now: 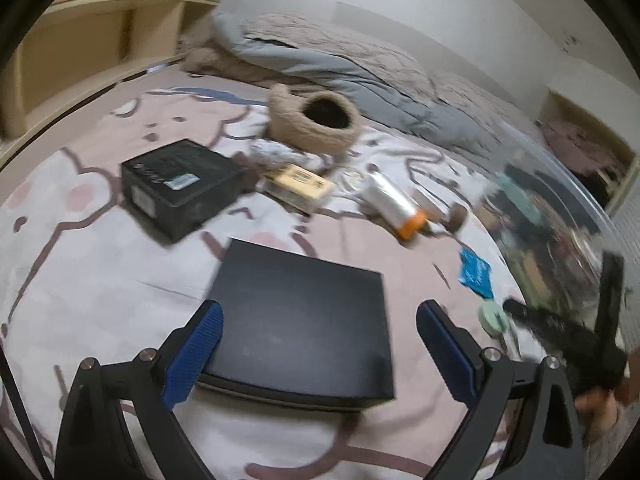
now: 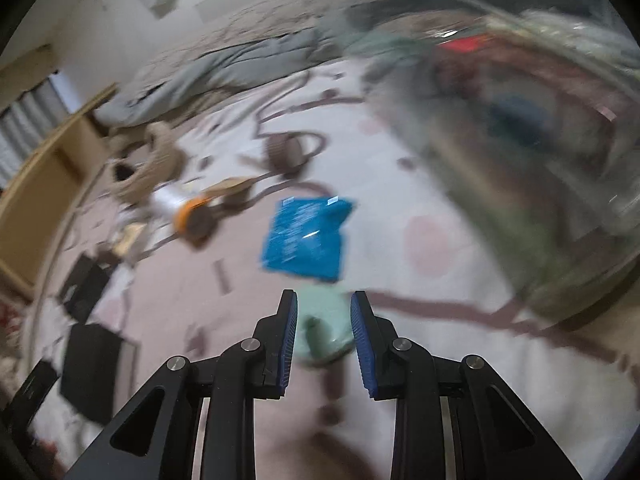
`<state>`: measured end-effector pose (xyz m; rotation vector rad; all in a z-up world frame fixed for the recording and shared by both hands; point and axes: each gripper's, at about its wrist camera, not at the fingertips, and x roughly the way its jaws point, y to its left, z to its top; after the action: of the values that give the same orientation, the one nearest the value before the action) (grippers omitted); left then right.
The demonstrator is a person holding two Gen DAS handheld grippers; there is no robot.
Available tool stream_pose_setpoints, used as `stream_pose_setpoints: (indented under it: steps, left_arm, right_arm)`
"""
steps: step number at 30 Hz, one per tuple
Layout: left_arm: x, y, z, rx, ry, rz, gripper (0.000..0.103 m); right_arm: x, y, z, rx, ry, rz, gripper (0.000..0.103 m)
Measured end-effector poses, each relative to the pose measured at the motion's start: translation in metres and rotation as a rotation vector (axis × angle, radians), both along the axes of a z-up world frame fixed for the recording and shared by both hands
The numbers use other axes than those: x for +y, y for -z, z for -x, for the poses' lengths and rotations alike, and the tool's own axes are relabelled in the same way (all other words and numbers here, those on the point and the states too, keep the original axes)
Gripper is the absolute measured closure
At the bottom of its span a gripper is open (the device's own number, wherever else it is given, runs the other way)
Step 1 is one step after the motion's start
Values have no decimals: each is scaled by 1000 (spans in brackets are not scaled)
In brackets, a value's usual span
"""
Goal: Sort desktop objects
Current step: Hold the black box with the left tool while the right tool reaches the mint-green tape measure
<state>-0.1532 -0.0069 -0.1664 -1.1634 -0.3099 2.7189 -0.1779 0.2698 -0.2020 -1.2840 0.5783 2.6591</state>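
The left tongs (image 1: 320, 354) stand wide open over a flat, matte black rectangular box (image 1: 302, 320) lying on the pink-and-white cartoon-print bedsheet (image 1: 100, 280). The blue pads flank the box's near edge without pressing it, so nothing is gripped. The spread probably suits the box's width, should it be taken next. In the left wrist view its long axis runs from about 6 o'clock towards 12, tipped slightly towards 11.

The right tongs (image 2: 324, 336) are narrowed around a pale mint-green round disc-like object (image 2: 322, 334). Blur hides whether the pads press it or whether it merely lies on the sheet between them, so I cannot tell if it is held. Being round, it shows no clear heading.

At 12 o'clock from the disc lies a crinkled blue plastic sachet (image 2: 306, 238). A large clear plastic storage tub (image 2: 560, 184), already full of mixed items, fills 1 to 3 o'clock and is likely the sorting destination. Still loose at 10 o'clock lies a white tube with an orange cap (image 2: 178, 204), cap towards the camera, its long axis running towards 10 o'clock.
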Motion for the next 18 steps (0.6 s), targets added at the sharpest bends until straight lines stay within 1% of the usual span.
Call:
stream_pose_setpoints:
  steps: [4,7,8,10,11,14,16,18]
  left_arm:
    - [19,3,-5,5,70,54,5]
    - [31,3,-10,27,105,110,5]
    - [34,4,-11,31,115,128,5]
    - [38,6,-11,26,127,151,5]
    - [39,8,-11,19,129,155,5]
    - [39,9,-10,18,127,172,5]
    - [40,9,-11,16,127,180,5]
    - [42,10,-12,14,125,206,5]
  right_arm:
    - [9,6,7,-16,34,-9,72]
    - [12,14,14,-38,47,-27,72]
    - [13,16,15,-40,40,-5,72]
    - [14,21,17,-38,19,78,72]
    - [12,22,17,-37,11,95,72]
    - [1,20,15,-36,-21,65,72]
    - [-2,20,13,-37,-41,82,72]
    - [-5,21,12,-40,-55,112,72]
